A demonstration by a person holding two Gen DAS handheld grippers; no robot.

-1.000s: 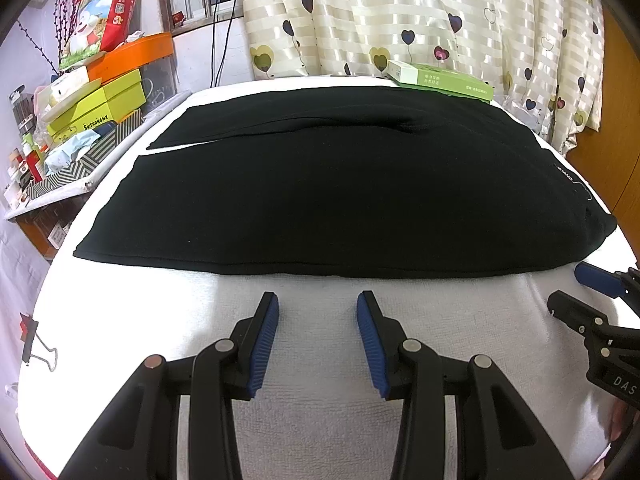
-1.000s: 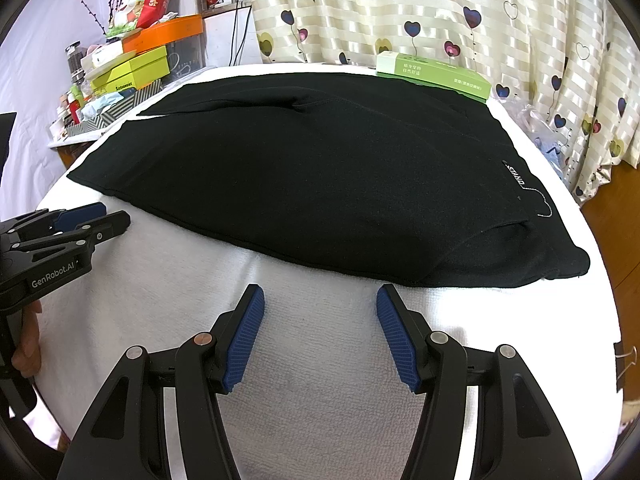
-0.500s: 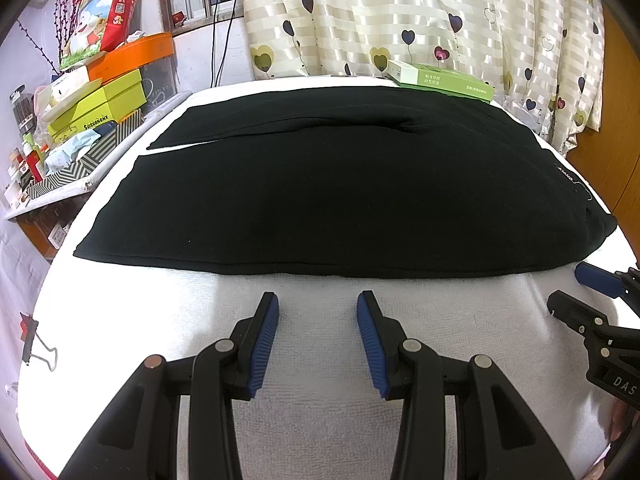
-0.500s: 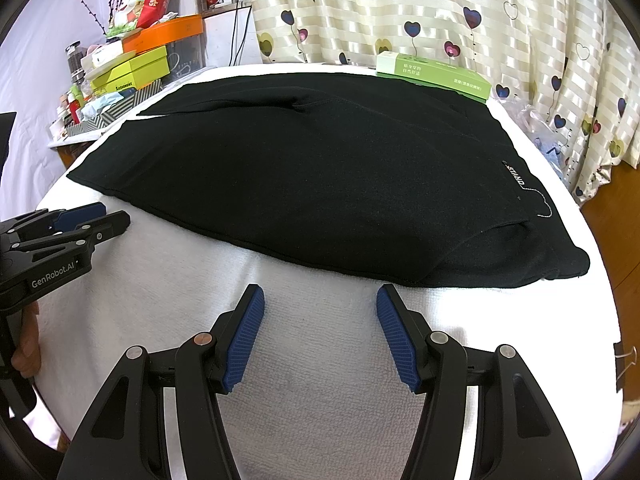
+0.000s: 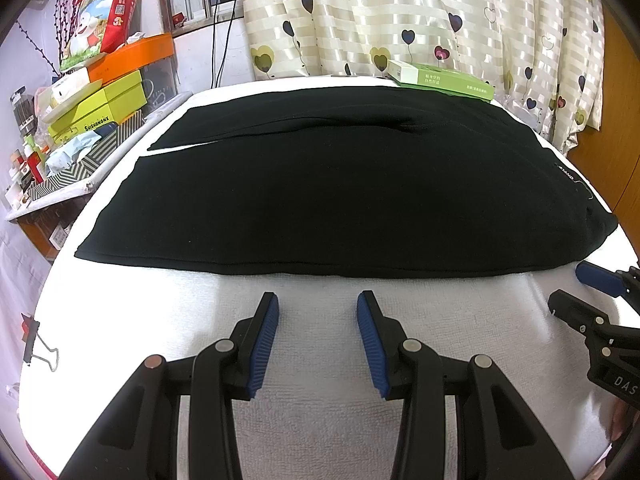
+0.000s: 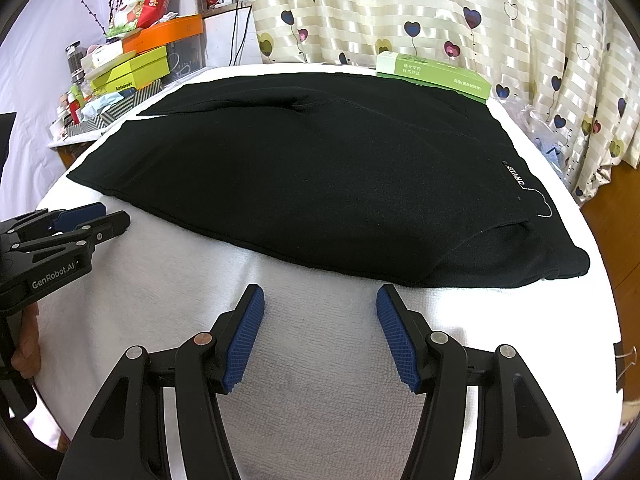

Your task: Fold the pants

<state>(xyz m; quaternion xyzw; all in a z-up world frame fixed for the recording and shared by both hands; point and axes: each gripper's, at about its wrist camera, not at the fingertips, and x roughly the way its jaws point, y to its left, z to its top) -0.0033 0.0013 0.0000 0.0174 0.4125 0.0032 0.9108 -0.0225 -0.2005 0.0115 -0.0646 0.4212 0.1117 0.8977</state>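
Step in hand: since the black knit pants [image 5: 340, 196] lie spread flat and unfolded, both tools would best take the near hem together and carry it over evenly.
Left gripper [image 5: 318, 300]: blue-padded jaws wide apart, empty, above bare towel just short of the hem.
Right gripper [image 6: 320, 292]: likewise wide and empty, nearer the waistband.
Risk: uneven lifting would likely skew the fold.
Surface: white terry towel [image 6: 320, 392] covering the table.
Room: heart-print striped curtain [image 5: 420, 12]; green flat carton [image 6: 434, 76] touching the far edge; stacked boxes at left.
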